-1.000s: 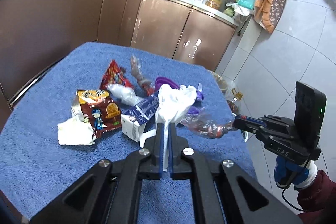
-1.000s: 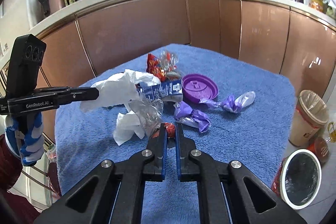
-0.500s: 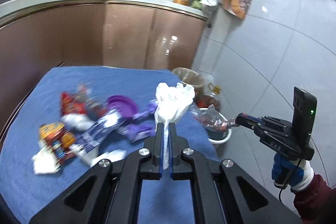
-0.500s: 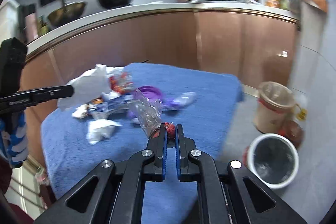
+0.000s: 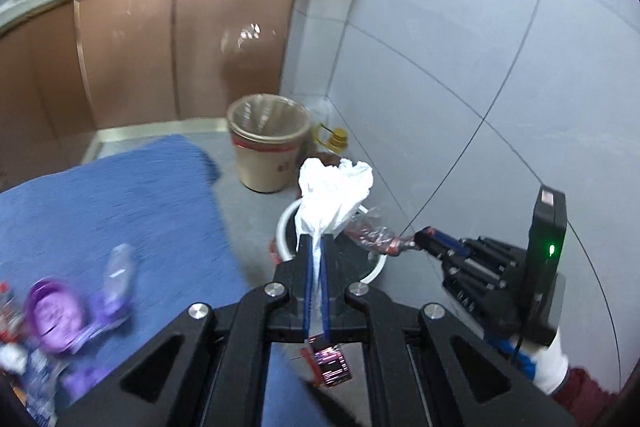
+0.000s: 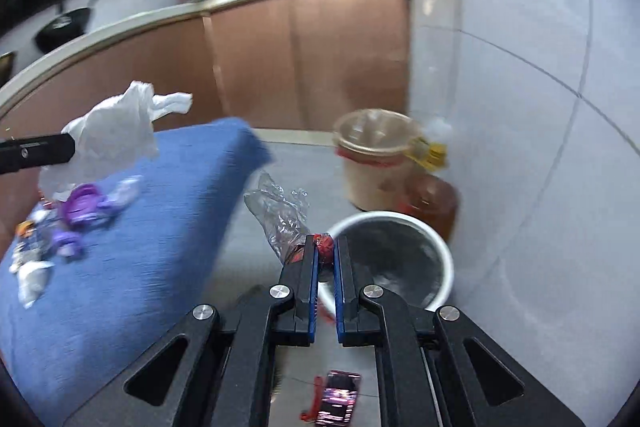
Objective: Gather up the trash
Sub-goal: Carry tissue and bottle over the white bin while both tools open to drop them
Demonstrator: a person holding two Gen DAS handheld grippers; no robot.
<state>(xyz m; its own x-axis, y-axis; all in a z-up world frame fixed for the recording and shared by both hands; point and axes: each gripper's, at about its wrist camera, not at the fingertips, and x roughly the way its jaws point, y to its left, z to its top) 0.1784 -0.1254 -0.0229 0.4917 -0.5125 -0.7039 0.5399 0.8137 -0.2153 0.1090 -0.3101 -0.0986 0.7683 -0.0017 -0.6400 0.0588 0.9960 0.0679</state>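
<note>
Blue towelling (image 5: pixel 120 211) covers the table at my left, purple lid (image 5: pixel 54 311) and blurred wrappers at its near end. Below me stand a tan liner-fitted bin (image 5: pixel 266 147) and a white-rimmed, dark-lined bucket (image 6: pixel 404 259). My left gripper (image 5: pixel 316 247) is pinched tight on a crumpled white plastic bag (image 5: pixel 334 195), held over the bucket. My right gripper (image 6: pixel 325 251) is clamped on a clear crinkled wrapper with a red end (image 6: pixel 284 215), beside the bucket's rim. Only the left view shows my right gripper's green light (image 5: pixel 552 249). Any lettering is too blurred to read.
</note>
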